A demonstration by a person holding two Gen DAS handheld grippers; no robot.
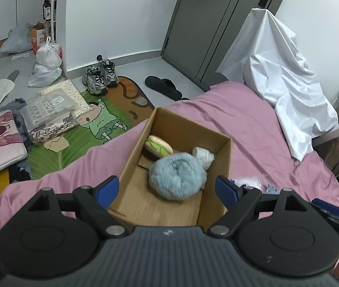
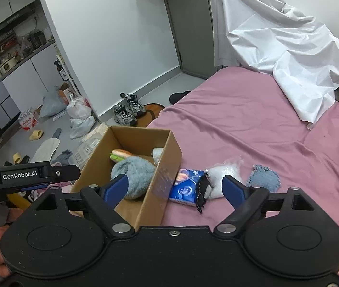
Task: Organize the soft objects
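On the pink bed (image 2: 253, 124) sits an open cardboard box (image 1: 224, 167); inside it a fluffy blue-grey ball (image 1: 176, 177), a plush hot dog (image 1: 158, 146), a white roll (image 1: 203, 155). Left gripper (image 1: 167, 189) gapes above the box, holding nothing. Right gripper (image 2: 176, 189) likewise spread wide, empty; beside the box lie a blue packet (image 2: 186, 186), a clear bag (image 2: 222, 174), a grey pouf (image 2: 264, 175)

Cardboard box (image 1: 219, 167) matt brown; pompom (image 1: 177, 175) fluffy blue-grey fur; bedsheet (image 2: 253, 119) smooth pink cloth; packet (image 2: 187, 187) glossy plastic.
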